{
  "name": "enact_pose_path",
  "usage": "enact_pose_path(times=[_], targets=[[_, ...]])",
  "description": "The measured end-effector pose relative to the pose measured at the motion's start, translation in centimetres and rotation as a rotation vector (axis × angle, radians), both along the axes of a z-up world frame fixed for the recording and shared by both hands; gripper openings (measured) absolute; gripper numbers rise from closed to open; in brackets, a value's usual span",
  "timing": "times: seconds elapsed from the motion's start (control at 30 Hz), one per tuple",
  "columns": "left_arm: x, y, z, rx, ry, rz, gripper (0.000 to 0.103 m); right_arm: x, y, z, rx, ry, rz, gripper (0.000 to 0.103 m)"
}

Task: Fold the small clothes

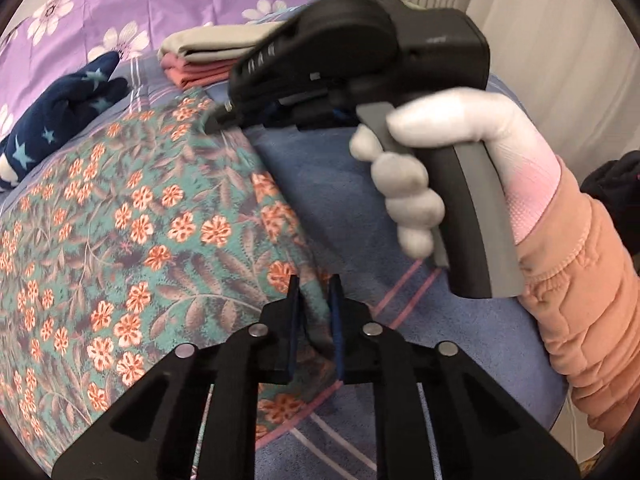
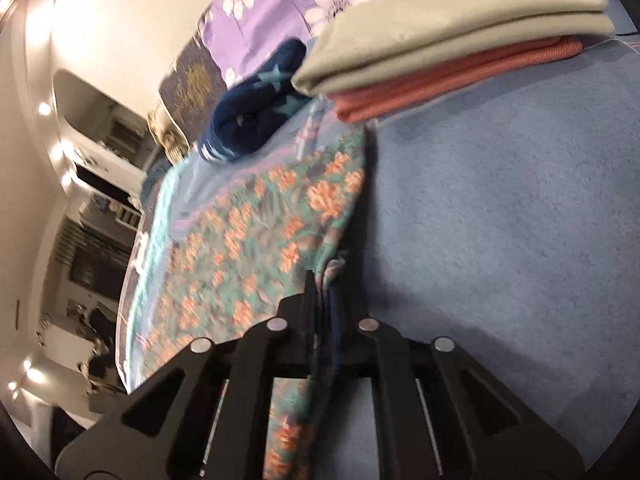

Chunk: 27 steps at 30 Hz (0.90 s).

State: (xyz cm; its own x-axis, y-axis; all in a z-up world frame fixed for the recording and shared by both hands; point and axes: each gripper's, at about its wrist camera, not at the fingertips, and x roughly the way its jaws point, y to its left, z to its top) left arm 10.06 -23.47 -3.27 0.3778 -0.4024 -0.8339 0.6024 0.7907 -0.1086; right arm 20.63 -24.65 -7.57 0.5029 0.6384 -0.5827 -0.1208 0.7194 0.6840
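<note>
One floral garment (image 1: 132, 220), teal with orange flowers, spread on the blue bed (image 1: 344, 200). Left gripper (image 1: 316, 304) and right gripper (image 2: 326, 292) each pinched tight on its edge. Two folded pieces stacked: beige (image 2: 452, 28) over coral (image 2: 460, 76); one star-print bundle (image 1: 60, 116) beside them.

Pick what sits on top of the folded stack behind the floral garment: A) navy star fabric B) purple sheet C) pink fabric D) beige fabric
D: the beige fabric lies on top, with the pink fabric under it; the navy star fabric sits apart to the stack's left, beyond the floral garment.
</note>
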Motion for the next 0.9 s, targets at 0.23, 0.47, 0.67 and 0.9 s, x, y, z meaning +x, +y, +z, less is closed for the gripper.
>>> enact_pose_path(times=[0.23,0.47,0.67,0.9], targets=[[-0.7,-0.7,-0.5,-0.006,-0.016,-0.049,0.013,1.1,0.5,-1.7,-0.118,0.016,-0.007,0.005],[-1.7,-1.1,-0.9,-0.008,-0.009,-0.108,0.013,0.1,-0.2,-1.1,-0.119,-0.009,-0.02,0.016],[-2.3,-0.7,-0.9,-0.027,-0.004,-0.117,0.016,-2.0,-0.1,1.2,-0.01,-0.097,-0.033,0.021],[-3.5,0.1,-0.8,-0.047,0.021,-0.122,0.028,-3.3,4.2,-1.5,-0.322,-0.052,0.056,0.001]])
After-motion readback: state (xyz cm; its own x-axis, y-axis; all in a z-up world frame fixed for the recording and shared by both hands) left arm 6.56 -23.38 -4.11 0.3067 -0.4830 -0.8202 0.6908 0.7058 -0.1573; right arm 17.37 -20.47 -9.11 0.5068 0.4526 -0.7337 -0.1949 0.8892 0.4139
